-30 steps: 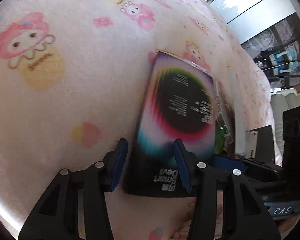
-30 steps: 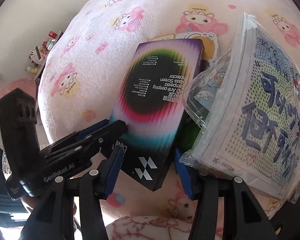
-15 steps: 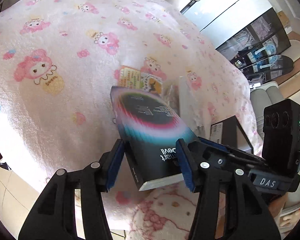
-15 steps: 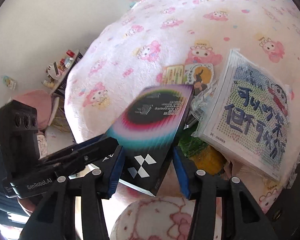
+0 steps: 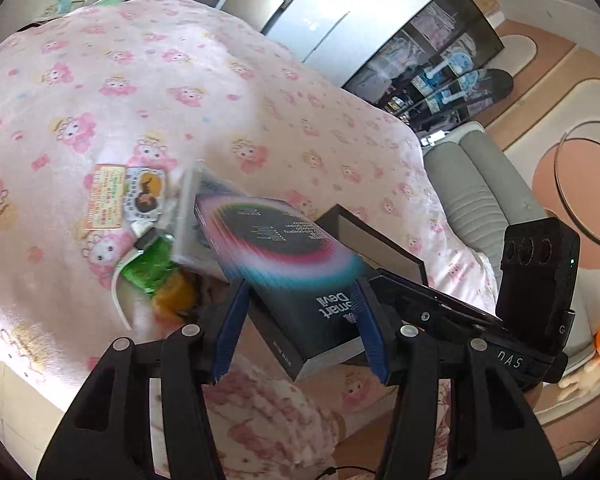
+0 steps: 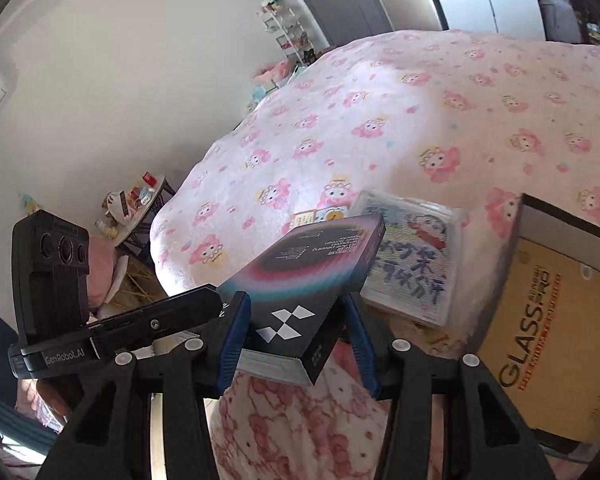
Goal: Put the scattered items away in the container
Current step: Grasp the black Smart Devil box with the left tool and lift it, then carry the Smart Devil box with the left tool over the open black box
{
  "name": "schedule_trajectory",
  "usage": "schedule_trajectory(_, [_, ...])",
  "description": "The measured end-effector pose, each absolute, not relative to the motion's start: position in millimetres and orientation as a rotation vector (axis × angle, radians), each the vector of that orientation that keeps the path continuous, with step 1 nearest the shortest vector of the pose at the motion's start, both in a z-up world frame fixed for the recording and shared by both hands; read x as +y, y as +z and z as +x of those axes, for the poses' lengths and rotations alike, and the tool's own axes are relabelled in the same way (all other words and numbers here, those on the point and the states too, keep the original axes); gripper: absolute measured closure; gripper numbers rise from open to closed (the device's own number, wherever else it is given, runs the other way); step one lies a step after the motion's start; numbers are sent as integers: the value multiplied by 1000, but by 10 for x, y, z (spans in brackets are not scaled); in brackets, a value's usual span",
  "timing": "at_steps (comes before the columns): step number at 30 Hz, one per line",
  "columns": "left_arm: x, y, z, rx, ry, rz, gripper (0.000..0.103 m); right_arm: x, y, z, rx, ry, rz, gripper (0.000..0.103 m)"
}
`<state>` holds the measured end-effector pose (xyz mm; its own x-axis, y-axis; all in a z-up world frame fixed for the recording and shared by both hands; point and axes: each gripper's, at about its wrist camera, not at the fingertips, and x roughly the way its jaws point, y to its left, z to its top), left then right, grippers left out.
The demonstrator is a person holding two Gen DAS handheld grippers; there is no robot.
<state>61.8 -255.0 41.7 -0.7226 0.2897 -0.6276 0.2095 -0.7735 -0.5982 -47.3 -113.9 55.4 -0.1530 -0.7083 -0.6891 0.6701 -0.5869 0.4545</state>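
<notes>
I pinch the screen-protector box [image 6: 312,280] with both grippers [image 5: 300,328] [image 6: 296,324]; I keep it level and steer toward the open carton [image 6: 548,320].

Black box [image 5: 284,264] now lifted off the blanket [image 5: 148,92].

I see a bed under a pink cartoon-print blanket [image 6: 440,120] filling most of the room. Behind it stand a white wall [image 6: 120,80] and grey wardrobe doors [image 5: 340,12]. A grey sofa [image 5: 480,200], probably, sits on wood-toned flooring [image 5: 540,92].
</notes>
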Motion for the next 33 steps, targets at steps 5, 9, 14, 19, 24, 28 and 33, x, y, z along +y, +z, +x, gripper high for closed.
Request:
schedule_trajectory(5, [-1643, 452, -31, -937, 2380, -1114, 67, -392, 523, -511, -176, -1844, 1167, 75])
schedule_trajectory(9, [-1170, 166, -552, -841, 2334, -1283, 67, -29, 283, -588, -166, -1949, 1212, 75])
schedule_trajectory(14, [-1185, -32, -544, -812, 2411, -1372, 67, 309, 12, -620, -173, -2016, 1259, 75])
schedule_trajectory(19, [-1526, -223, -307, -867, 2477, -1423, 67, 188, -206, -563, -145, -1978, 1295, 75])
schedule_trajectory(24, [-1976, -325, -167, -959, 2556, -1455, 58, -165, -242, -596, -135, -1938, 1299, 67])
schedule_trajectory(28, [-2407, -640, -207, -1175, 2504, -1587, 50, -394, -251, -647, -96, -1949, 1320, 59])
schedule_trajectory(33, [-2581, -1014, -343, -1315, 2331, -1688, 38, -561, -393, -741, -79, -1918, 1403, 55])
